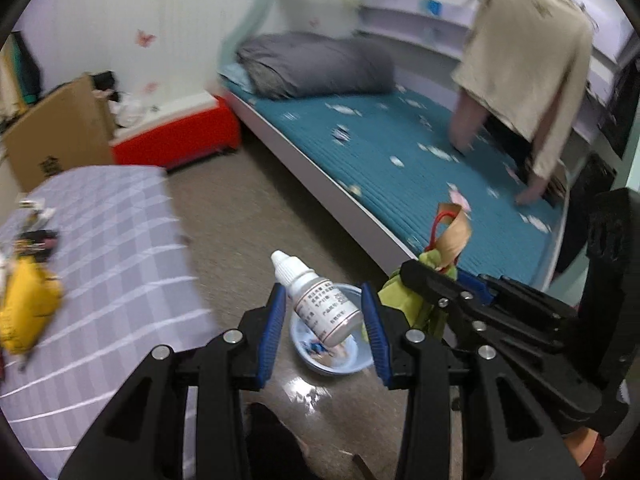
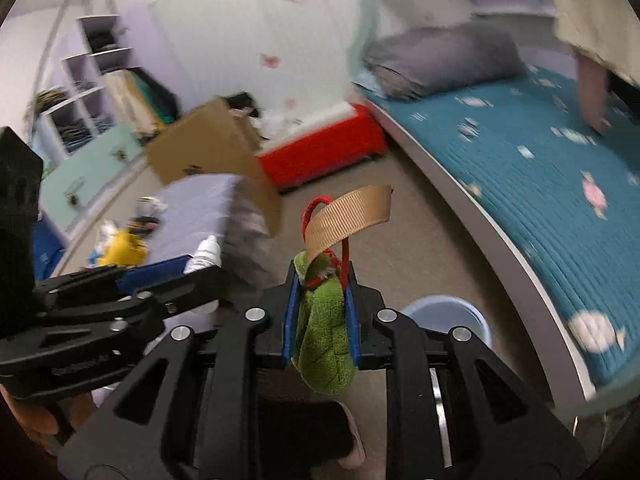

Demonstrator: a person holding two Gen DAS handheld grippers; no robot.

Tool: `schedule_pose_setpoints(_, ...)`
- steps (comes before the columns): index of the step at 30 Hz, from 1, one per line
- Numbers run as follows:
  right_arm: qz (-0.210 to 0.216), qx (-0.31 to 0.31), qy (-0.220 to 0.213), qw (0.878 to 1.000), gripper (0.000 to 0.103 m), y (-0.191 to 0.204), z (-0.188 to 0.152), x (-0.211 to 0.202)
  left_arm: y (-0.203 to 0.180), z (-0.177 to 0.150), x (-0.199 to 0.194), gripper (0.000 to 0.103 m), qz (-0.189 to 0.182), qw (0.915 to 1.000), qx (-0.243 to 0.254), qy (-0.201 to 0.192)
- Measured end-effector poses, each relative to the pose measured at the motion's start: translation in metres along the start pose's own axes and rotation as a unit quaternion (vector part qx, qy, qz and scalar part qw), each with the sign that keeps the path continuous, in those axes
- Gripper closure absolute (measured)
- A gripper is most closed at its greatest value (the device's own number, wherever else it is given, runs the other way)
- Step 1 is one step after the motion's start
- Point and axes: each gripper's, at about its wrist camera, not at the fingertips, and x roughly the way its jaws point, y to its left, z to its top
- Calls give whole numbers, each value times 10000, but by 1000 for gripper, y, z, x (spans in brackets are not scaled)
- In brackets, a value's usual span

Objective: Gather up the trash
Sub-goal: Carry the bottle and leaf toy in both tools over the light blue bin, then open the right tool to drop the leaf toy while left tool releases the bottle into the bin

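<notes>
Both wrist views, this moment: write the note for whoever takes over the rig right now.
Left tongs: shut on a small white dropper bottle, held tilted above the pale blue bin on the floor.
Right tongs: shut on a green plush scrap with a tan ribbon and red cord loop.
Done: both pieces picked up; some litter already shows in the bin.
Left: drop both in, then return for the clutter on the checked cloth, including a yellow packet.

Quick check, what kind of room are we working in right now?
Most likely a bedroom: a bed with a teal quilted mattress cover, a grey pillow at its head, and butterfly stickers on the wall.
</notes>
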Motion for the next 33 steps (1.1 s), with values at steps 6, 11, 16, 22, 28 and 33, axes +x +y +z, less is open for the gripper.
schedule_pose_setpoints(6,-588,510,369,9963,83,-65,-29,26,-30,-8,75,64,-264,9983,150,495)
schedule_pose_setpoints(11,-930,814,632,9903,80,-101,-43,62,-29,-17,134,64,-215,9957,108,900)
schedule_pose_setpoints(16,-897,1001,828,9875,75,-123,-51,107,-15,-21,179,65,-177,9925,-34,1210)
schedule_pose_setpoints(22,-981,1165,996,9833,48,-136,-60,141,-2,-26,211,65,-151,9894,-141,1440)
schedule_pose_setpoints(28,-1064,1352,1042,9796,46,-149,-68,138,-2,-31,234,65,-218,9862,-167,1634)
schedule_pose_setpoints(33,-1346,1391,914,9768,45,-157,-74,126,-8,-37,252,65,-267,9828,-97,1824)
